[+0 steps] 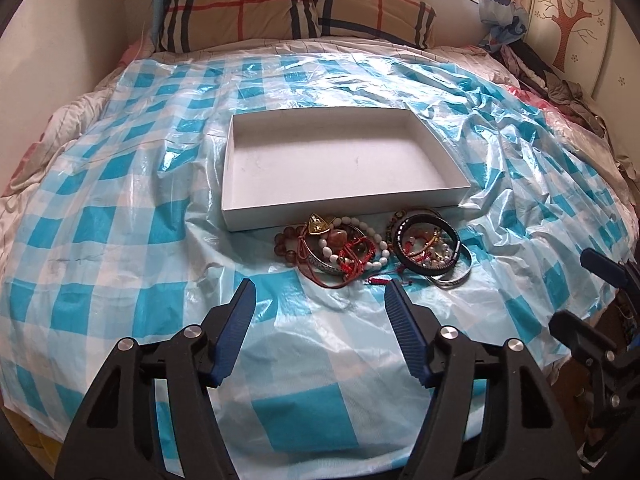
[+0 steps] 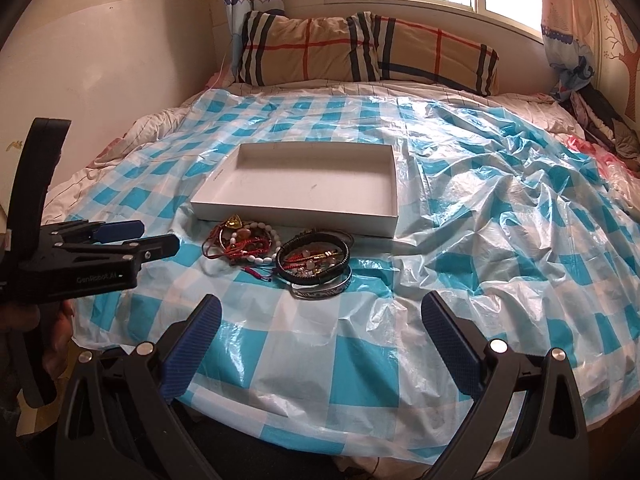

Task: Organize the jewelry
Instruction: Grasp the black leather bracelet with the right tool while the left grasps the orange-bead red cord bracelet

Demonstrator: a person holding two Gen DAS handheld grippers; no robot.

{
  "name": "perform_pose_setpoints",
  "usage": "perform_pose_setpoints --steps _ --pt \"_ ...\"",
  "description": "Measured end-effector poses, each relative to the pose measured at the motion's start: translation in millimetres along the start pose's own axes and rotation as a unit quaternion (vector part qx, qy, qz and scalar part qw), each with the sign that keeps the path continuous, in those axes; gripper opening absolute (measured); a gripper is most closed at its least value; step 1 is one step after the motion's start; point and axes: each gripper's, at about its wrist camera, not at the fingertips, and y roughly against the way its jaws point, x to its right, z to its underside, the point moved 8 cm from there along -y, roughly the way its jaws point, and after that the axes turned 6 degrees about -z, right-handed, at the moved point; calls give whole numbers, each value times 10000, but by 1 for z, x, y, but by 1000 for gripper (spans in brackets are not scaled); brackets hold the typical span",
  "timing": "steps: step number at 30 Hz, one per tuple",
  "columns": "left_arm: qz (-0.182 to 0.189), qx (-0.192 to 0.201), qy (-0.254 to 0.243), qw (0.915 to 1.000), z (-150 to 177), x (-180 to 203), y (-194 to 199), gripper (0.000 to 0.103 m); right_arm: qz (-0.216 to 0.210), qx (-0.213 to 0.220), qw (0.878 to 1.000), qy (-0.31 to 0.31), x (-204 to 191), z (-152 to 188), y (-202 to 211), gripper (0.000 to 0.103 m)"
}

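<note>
A pile of jewelry [image 1: 372, 250] lies on the blue-and-white checked plastic sheet, just in front of a shallow white box [image 1: 340, 200] that holds nothing. The pile has a white bead bracelet [image 1: 376, 258], red cords, a gold triangular piece [image 1: 318, 224], black bangles [image 1: 426, 246] and a silver bangle [image 1: 456, 278]. The pile [image 2: 280, 254] and the box [image 2: 296, 216] also show in the right wrist view. My left gripper [image 1: 320, 290] is open and empty, just short of the pile. My right gripper [image 2: 320, 304] is open and empty, near the silver bangle [image 2: 320, 290].
The sheet [image 1: 120, 220] covers a bed and is wrinkled on the right. A plaid pillow [image 1: 296, 8] lies at the far end under a window. Clothes [image 1: 560, 88] are heaped at the far right. A wall [image 2: 100, 60] runs along the left. The other gripper shows at each view's edge.
</note>
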Motion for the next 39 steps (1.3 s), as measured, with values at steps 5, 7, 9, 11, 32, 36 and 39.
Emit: perform_pose_setpoints --steps 5,7,9,11,32,36,39 --pt "143 -367 273 9989 -7 -7 -41 62 -93 -39 9999 18 2 -2 -17 96" --pt "230 -548 328 9977 -6 -7 -56 58 -128 -50 9999 -8 4 -3 -22 96" --pt "319 -644 305 9969 -7 -5 -66 45 -143 -64 9999 -30 7 -3 -27 96" --pt "304 -698 220 9969 -8 -3 -73 35 -148 -74 9998 -52 11 -4 -31 96" --pt "628 -108 -13 9980 -12 -1 12 3 -432 -783 9951 424 5 -24 -126 96" --pt "636 -70 -3 9979 -8 -1 18 3 -657 -881 9932 387 4 -23 -140 95" --pt "641 -59 10 9979 -6 -2 19 3 -804 -933 9918 332 5 -22 -146 76"
